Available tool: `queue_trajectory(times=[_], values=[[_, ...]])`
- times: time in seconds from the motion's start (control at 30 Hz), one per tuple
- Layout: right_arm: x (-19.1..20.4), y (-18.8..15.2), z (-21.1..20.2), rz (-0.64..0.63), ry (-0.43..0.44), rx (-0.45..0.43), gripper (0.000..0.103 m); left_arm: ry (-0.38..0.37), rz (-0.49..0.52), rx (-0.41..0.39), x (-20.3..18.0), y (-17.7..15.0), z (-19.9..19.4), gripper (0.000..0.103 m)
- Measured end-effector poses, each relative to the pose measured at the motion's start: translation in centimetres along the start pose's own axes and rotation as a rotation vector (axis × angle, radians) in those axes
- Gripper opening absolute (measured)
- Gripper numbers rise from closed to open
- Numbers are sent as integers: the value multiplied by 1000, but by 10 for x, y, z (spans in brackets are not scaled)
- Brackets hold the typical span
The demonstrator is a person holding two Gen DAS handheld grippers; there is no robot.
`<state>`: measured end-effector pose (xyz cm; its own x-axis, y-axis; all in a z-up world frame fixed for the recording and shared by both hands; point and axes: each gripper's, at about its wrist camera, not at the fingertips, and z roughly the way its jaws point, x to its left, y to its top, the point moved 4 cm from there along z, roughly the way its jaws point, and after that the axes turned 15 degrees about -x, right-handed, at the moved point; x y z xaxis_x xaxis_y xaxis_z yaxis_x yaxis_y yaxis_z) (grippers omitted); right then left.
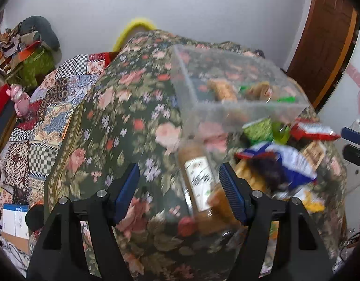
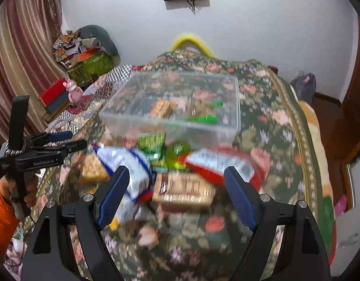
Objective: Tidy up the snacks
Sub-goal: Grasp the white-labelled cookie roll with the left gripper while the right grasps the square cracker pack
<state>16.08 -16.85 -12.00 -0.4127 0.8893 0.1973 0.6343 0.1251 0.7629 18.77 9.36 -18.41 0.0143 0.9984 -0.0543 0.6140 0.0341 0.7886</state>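
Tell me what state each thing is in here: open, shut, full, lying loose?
Left gripper: open, holding nothing.
Right gripper: open, holding nothing.
Clear plastic box: lidless, a few snacks inside.
Brown biscuit pack: lying flat on the floral cloth, outside the box.
Red packet: loose, outside the box.
Green packet: loose, by the box's near wall.

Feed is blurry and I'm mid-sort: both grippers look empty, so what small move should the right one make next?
Probably ease the right gripper forward and down onto the brown box. It lies loose on the floral cloth, almost centred between the open fingers, with the clear bin just beyond already holding a few snacks. The left gripper is open too, and empty.
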Motion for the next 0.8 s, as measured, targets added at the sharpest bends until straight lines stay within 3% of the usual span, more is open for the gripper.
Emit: queue_trajectory(times=[0.23,0.63,0.8], values=[[-9,-21,20,78,-27,74,81,-9,-20,3,1,-12,7,71],[-17,-30,60,224,-117,101,86,-47,-40,30,-12,-23,19,71],[-27,-40,60,286,-87,120,86,-48,-55,42,-14,-25,31,71]])
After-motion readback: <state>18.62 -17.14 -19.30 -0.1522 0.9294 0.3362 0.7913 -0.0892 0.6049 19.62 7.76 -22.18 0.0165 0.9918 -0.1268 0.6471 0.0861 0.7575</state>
